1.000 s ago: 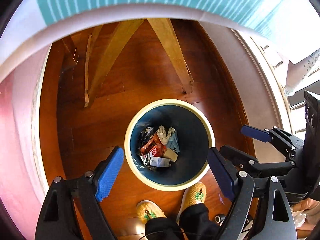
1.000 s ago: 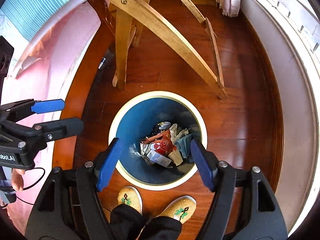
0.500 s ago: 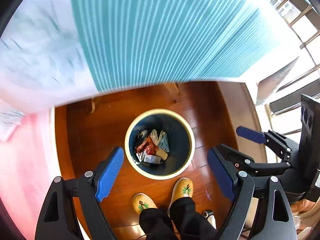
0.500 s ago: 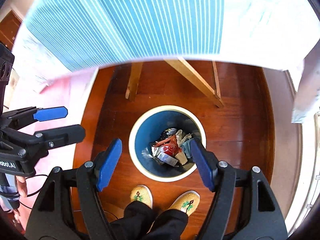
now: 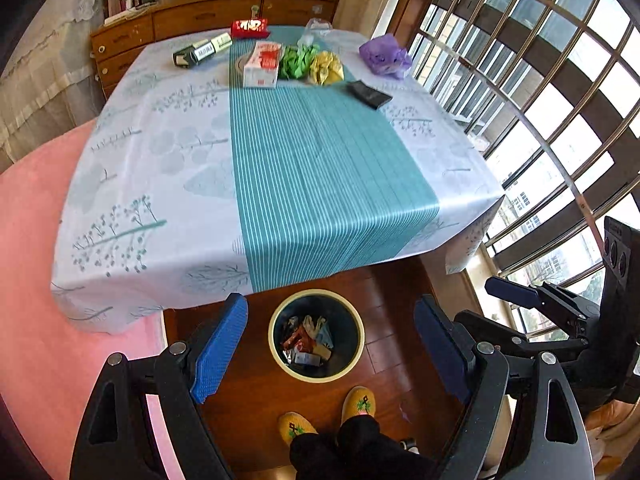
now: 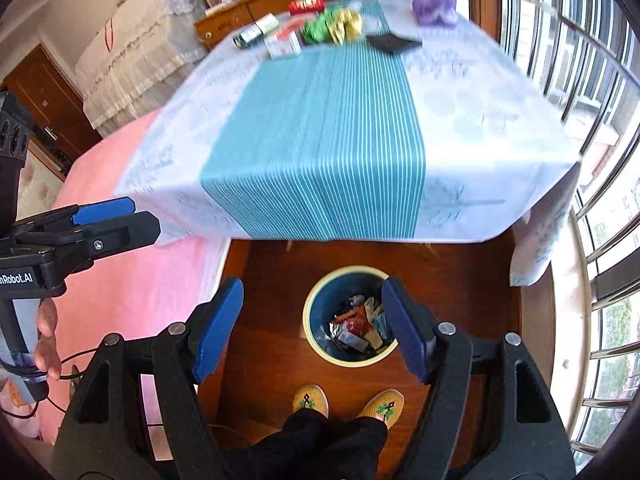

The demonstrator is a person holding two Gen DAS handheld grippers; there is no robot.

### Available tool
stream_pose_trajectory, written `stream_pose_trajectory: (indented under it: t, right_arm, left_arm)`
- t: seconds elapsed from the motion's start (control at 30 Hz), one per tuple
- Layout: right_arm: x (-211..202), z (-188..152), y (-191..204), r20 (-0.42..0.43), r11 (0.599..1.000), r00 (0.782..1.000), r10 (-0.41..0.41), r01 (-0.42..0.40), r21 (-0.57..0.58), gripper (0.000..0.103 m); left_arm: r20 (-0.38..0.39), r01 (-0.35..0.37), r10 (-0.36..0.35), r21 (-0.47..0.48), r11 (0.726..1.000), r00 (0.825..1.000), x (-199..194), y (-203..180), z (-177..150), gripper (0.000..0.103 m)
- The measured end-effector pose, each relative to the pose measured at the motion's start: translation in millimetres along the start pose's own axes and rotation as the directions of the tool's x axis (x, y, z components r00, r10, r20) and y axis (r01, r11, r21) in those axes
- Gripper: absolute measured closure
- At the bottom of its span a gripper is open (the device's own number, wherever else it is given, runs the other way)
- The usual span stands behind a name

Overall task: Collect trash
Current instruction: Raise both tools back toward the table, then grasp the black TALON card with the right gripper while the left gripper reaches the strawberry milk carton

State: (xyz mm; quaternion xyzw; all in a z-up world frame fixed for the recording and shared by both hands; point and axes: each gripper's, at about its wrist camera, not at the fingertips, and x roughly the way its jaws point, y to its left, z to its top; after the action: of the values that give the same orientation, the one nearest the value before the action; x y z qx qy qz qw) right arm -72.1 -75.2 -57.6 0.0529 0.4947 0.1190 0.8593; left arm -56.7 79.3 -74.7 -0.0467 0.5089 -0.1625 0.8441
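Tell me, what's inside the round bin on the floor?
The bin holds crumpled wrappers, red, white and pale ones. Whatever lies underneath that pile is covered.

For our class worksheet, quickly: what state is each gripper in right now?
Left gripper: open, holding nothing.
Right gripper: open, holding nothing.
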Motion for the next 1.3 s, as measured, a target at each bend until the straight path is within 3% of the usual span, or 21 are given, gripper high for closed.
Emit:
stream_pose_trajectory:
  t: [0.33, 0.6, 0.77, 0.97, 1.3]
  right_arm:
    - [-97.5, 54.1, 31.8, 0.150, 0.997, 0.988, -0.047, 0.054, -0.046, 0.033]
    - [-134.7, 95.3, 47.3, 0.272, 0.989, 0.956, -0.110, 0.132, -0.062, 0.032]
    - [-136.2, 124.9, 50.1, 0.299, 0.988, 0.946, -0.124, 0.147, -0.056, 0.032]
    - [-112.5, 160.1, 44.4, 0.278, 0.985, 0.951, -0.132, 0.159, -0.074, 0.029]
    - [-15.0, 232.2, -7.5, 0.163, 0.985, 0.984, -0.075, 0.099, -0.143, 0.029]
  left_arm:
    - [0.153, -0.002, -0.013, 0.100, 0.995, 0.988, -109.5, -17.3, 66.6, 0.016]
    - [0.240, -0.026, 0.006, 0.081, 0.996, 0.971, -143.9, -8.9, 118.7, 0.017]
    - [0.226, -0.035, 0.023, 0.048, 0.998, 0.974, -139.8, 13.6, 144.5, 0.022]
    - [0.171, -0.052, 0.048, 0.019, 0.998, 0.984, -111.5, 37.5, 172.3, 0.022]
    - [0.122, -0.078, 0.077, 0.011, 0.997, 0.990, -25.1, 28.2, 225.7, 0.035]
